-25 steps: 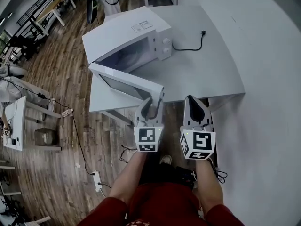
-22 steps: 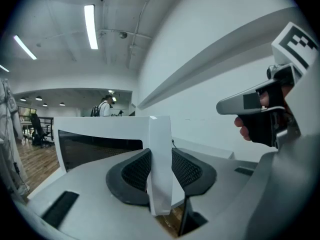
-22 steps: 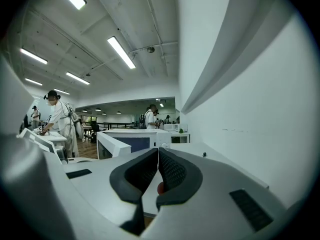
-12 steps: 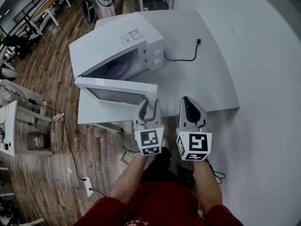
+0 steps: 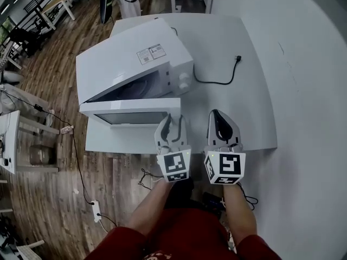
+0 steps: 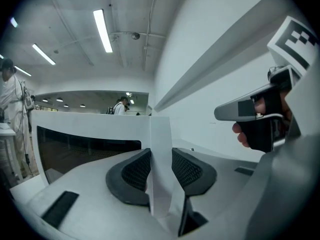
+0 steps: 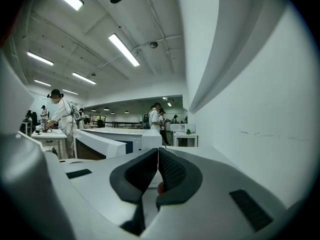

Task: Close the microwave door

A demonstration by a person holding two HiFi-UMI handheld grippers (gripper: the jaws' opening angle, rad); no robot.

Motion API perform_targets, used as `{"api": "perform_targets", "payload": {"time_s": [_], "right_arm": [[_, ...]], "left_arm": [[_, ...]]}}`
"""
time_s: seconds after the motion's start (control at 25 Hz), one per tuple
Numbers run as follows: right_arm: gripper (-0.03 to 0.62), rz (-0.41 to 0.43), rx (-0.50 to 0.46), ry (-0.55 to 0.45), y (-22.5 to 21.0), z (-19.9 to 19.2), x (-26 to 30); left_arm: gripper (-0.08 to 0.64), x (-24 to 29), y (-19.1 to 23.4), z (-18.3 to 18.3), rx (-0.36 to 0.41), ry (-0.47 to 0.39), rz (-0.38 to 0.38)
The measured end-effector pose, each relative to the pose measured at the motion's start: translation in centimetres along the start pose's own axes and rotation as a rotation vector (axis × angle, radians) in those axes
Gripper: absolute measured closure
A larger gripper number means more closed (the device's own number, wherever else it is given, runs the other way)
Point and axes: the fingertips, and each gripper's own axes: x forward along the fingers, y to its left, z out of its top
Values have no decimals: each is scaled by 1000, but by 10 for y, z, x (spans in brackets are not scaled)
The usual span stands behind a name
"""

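Note:
A white microwave stands on a white table, with its door part open and hinged at the left. My left gripper is shut on the door's free right edge. In the left gripper view the white door edge stands upright between the two dark pads, which press on it. My right gripper hovers over the table just right of the left one, shut and holding nothing; its pads meet in the right gripper view. The door shows there to the left.
A black power cord with its plug lies loose on the table right of the microwave. A white wall runs along the right. Wooden floor with a power strip and cables lies left. People stand in the background.
The door has swung in toward the microwave's front, with my left gripper still on its edge. My right gripper has moved along beside the left.

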Motion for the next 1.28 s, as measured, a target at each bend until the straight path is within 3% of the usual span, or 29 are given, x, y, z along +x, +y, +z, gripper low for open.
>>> {"api": "perform_targets", "payload": {"time_s": [0.64, 1.28], "right_arm": [[566, 136, -16, 6, -16, 8, 82], [565, 381, -3, -1, -15, 19, 151]], "left_arm": [[413, 67, 18, 14, -25, 10, 140], [413, 103, 34, 21, -33, 28, 301]]}}
